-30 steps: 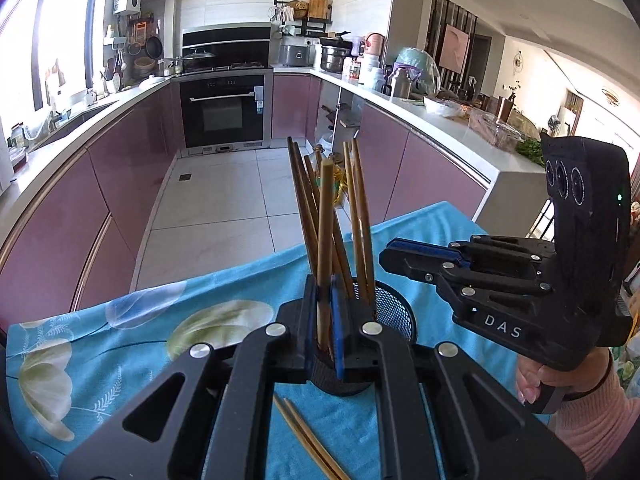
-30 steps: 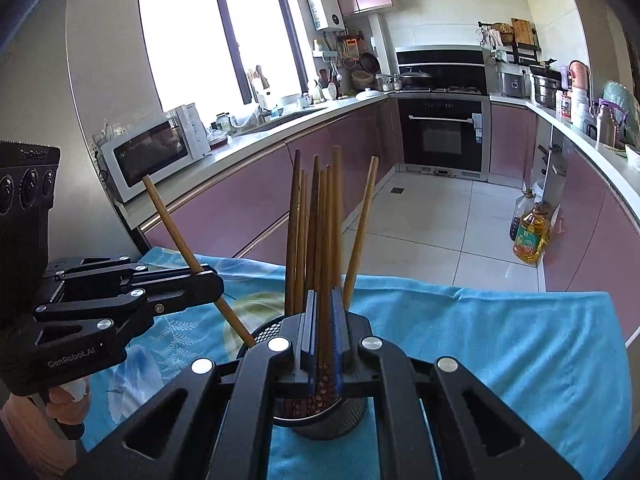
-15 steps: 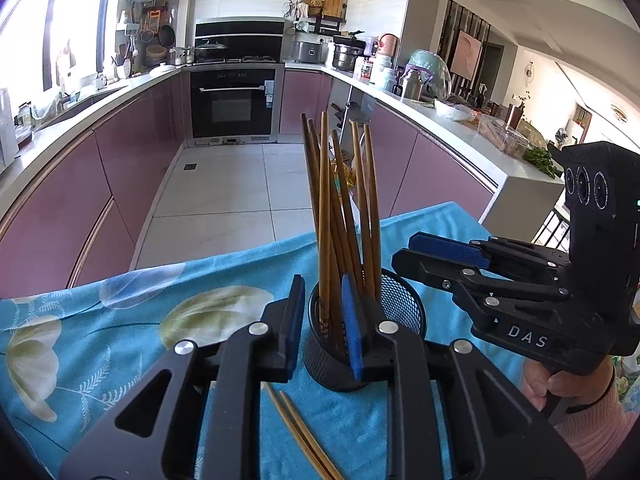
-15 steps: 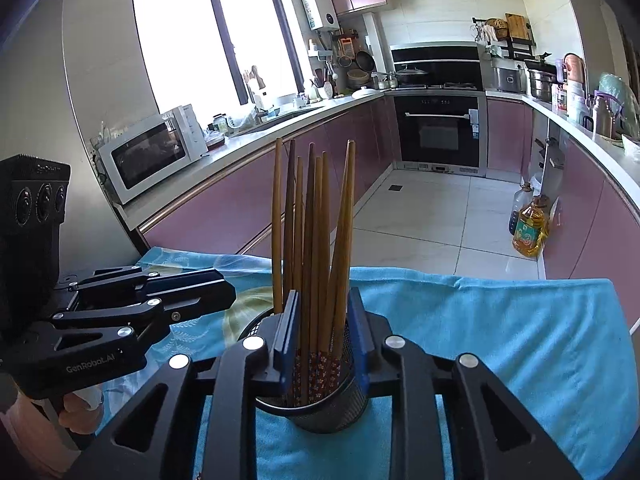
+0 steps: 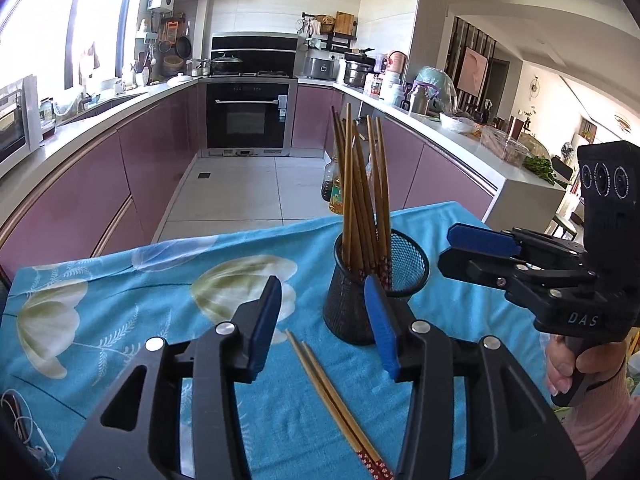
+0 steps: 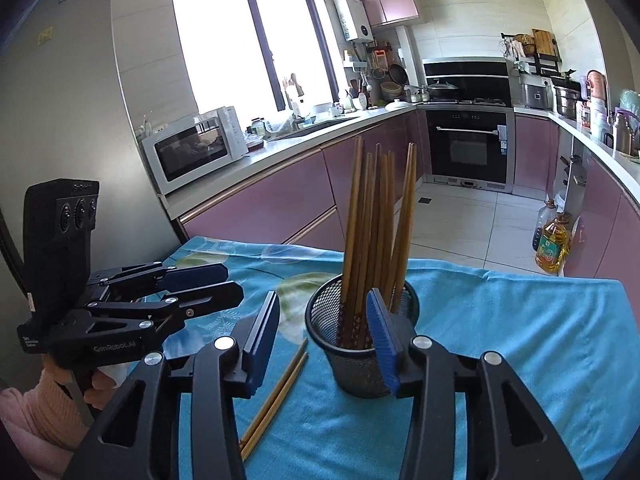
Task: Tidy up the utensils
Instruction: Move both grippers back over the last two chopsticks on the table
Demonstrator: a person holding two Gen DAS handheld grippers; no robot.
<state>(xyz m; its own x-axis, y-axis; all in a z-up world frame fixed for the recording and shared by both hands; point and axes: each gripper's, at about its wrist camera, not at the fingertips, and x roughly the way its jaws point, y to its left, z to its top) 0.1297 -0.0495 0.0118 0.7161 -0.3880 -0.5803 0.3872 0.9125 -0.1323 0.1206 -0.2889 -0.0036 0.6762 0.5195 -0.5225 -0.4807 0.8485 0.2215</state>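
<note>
Kitchen, blue cloth (image 5: 120, 312), chopsticks (image 5: 360, 196) in mesh cup (image 5: 348, 312), 2 loose chopsticks (image 5: 332, 396)

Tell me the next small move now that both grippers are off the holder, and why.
Probably bring the left gripper, whose jaws have just been opening and hold nothing, down over the pair of chopsticks lying flat on the blue tablecloth. They are the only ones outside the mesh holder, and they lie right below its open jaws.
</note>
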